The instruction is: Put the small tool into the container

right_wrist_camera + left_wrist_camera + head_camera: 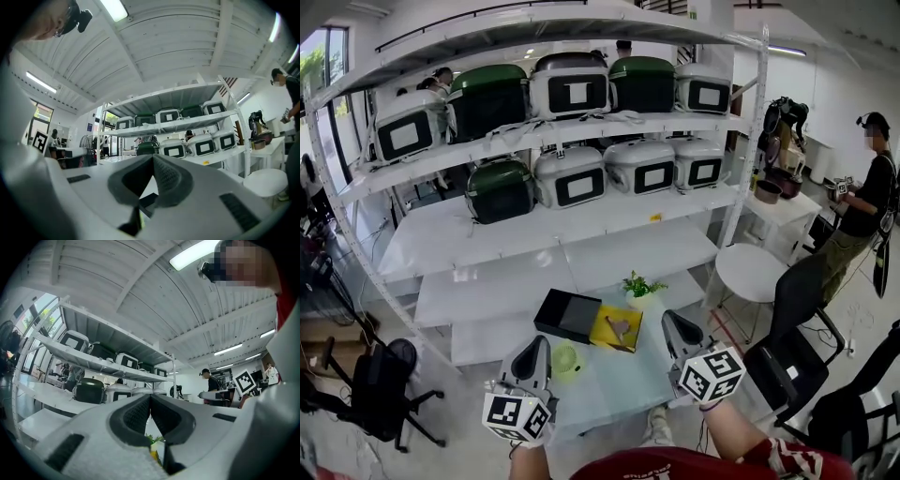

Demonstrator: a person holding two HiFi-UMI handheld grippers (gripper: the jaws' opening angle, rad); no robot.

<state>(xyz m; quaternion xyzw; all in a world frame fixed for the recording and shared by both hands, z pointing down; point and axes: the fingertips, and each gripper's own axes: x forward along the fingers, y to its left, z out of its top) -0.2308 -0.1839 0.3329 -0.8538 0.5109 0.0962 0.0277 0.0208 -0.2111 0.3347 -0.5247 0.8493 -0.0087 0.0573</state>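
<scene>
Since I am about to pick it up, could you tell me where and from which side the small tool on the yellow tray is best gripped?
Grip the tool across its thin stem, probably; its wider end seems to point away from you. It lies flat on the yellow tray, so come straight down from above with the right claw, nearer it, opened first.
</scene>
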